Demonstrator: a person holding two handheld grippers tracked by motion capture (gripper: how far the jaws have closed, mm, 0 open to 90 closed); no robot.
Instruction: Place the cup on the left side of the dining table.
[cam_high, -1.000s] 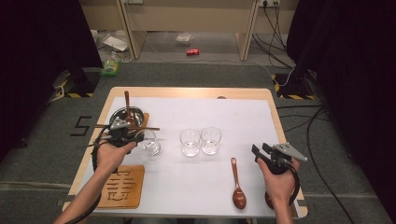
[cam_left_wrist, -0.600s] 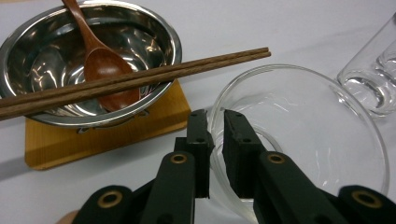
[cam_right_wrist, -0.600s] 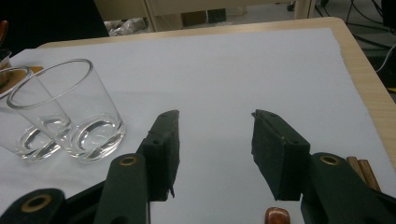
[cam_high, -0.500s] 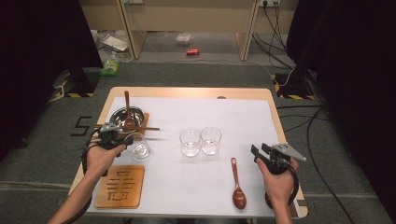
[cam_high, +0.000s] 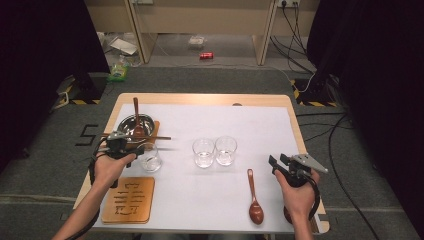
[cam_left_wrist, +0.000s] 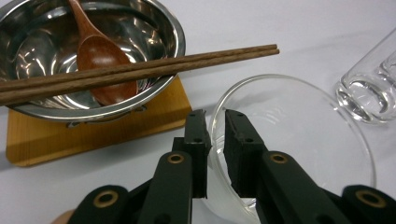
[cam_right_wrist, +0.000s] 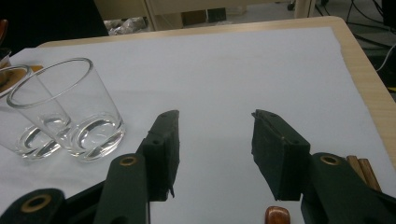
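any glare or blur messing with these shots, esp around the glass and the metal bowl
Left gripper view: bright reflections streak the steel bowl, and the near glass is sharp at its rim and pale against the white sheet. Right gripper view: two glasses crisp, jaws soft. High view: evenly lit table, dark surroundings.

A black numeral "5" (cam_high: 86, 135) is showing on the grey floor (cam_high: 45, 165) at the left of the high view, beside the table (cam_high: 200, 98). Dark carved marks are sitting on the wooden board (cam_high: 129, 199) at lower left, too small for reading.

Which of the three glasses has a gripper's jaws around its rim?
The leftmost glass, standing alone beside the steel bowl: the left gripper has one jaw inside its rim, one outside. The two other glasses stand together, untouched.
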